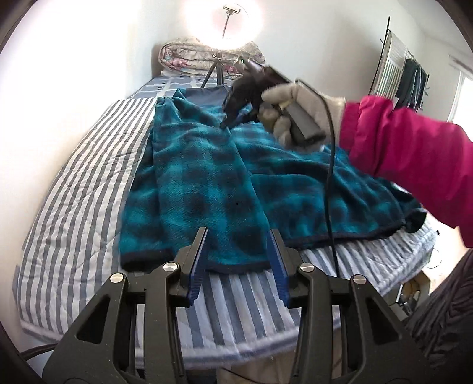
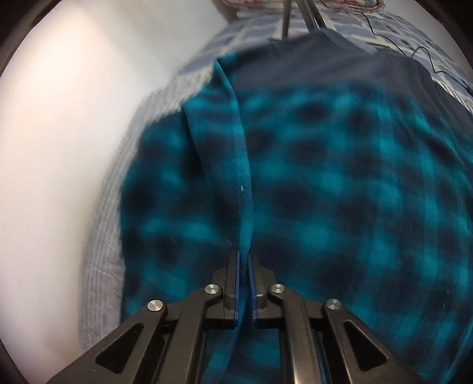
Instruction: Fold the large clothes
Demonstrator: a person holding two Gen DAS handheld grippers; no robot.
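Left wrist, teal fleece garment (image 1: 207, 183) lengthwise along bed (image 1: 74, 183)

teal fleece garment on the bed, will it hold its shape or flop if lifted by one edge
The teal fleece garment will likely flop: it lies in soft wrinkles. A fold droops between the right gripper pads. Its plush nap probably grips well.

Glaring lamp (image 1: 223, 22) (right-wrist blur)

A bedroom in a home.
A striped bed (image 1: 74, 183) is lying by rolled quilts (image 1: 189, 56) and a clothes rack (image 1: 408, 79).
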